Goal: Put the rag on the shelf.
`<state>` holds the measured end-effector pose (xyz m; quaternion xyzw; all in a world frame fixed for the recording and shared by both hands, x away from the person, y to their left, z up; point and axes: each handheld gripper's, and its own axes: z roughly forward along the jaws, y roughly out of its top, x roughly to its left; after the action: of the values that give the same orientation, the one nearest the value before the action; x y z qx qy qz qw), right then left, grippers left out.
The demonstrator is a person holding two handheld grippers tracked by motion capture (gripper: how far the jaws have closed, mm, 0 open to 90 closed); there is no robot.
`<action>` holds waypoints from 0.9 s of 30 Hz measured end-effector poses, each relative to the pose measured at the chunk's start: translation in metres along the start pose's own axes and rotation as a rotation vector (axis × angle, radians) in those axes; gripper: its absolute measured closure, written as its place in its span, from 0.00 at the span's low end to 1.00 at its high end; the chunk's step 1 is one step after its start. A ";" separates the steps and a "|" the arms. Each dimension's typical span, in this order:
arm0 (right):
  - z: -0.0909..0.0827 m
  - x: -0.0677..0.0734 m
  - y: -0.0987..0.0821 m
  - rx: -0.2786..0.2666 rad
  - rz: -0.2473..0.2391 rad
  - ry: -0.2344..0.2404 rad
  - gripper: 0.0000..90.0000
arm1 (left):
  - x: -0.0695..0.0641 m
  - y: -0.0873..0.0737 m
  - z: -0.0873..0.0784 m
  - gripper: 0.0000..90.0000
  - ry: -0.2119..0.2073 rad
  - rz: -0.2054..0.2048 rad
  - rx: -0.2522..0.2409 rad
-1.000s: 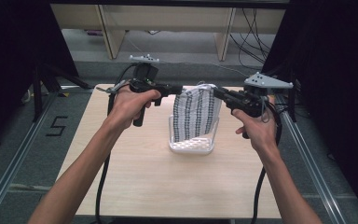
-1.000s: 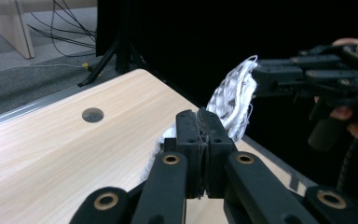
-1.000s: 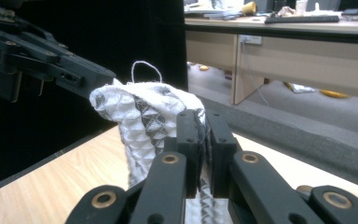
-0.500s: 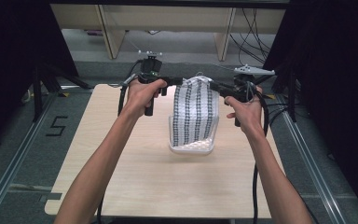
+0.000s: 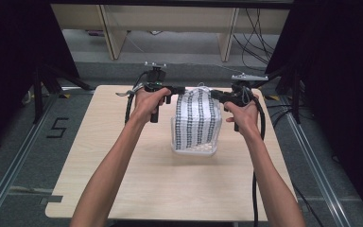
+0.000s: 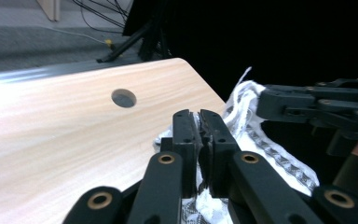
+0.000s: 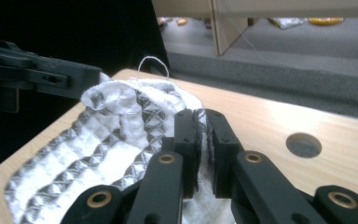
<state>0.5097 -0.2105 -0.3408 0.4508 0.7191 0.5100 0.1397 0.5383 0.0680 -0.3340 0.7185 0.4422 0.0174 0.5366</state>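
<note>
Left gripper [image 5: 182,90] is pinching the far-left top corner of the patterned cloth [image 5: 197,120], fingers [image 6: 186,140] nearly together with white fabric squeezed in the slit between them. Compared w/ a second ago, both hands are sitting lower and further out over the table [image 5: 123,179], and the cloth is hanging shorter, its bottom folds bunching on the wood instead of dangling. That reads as a lowering step: the cloth is being laid down mid-table, slightly far of centre, stretched between the two grips (prob. to spread or fold it, only a guess). Both pairs of fingers have just been easing open a touch, fabric in between each, yet the pads are pressing on it, so release isn't done.

Right gripper [image 5: 220,97] is mirroring this at the far-right top corner, fingers [image 7: 216,149] narrow and clamped on the weave.

Hard to make out: the high view is hiding both fingertips behind hands and cloth; how much fabric each grip has can't be told. The cloth's near lower edge is folding under itself, so its full shape is unclear. A loose thread [image 7: 153,63] is sticking up at the top hem.
</note>
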 end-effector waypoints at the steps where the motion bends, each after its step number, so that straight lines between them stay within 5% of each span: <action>1: 0.000 0.000 0.000 0.000 0.000 0.000 0.93 | 0.000 0.000 0.000 0.93 0.000 0.000 0.000; 4: 0.004 -0.002 -0.006 0.019 0.029 -0.007 0.90 | 0.006 -0.006 0.003 0.88 -0.002 -0.007 0.026; 6: 0.007 -0.005 -0.007 0.018 0.006 -0.007 0.83 | 0.007 -0.007 0.003 0.73 -0.006 -0.015 0.037; 7: 0.007 -0.005 -0.007 0.018 0.006 -0.007 0.83 | 0.007 -0.008 0.004 0.73 -0.001 -0.029 0.048; 8: 0.006 -0.002 -0.006 0.032 0.015 -0.029 0.74 | 0.007 -0.009 0.005 0.56 0.009 -0.030 0.076; 11: 0.008 -0.004 -0.006 0.064 0.001 -0.041 0.63 | 0.007 -0.009 0.004 0.42 0.029 -0.032 0.086; 27: -0.015 0.001 -0.004 0.047 -0.001 -0.026 0.53 | 0.008 -0.015 -0.029 0.32 0.042 0.006 0.108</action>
<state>0.4965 -0.2191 -0.3374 0.4603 0.7291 0.4871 0.1389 0.5189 0.0959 -0.3371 0.7473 0.4515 0.0102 0.4875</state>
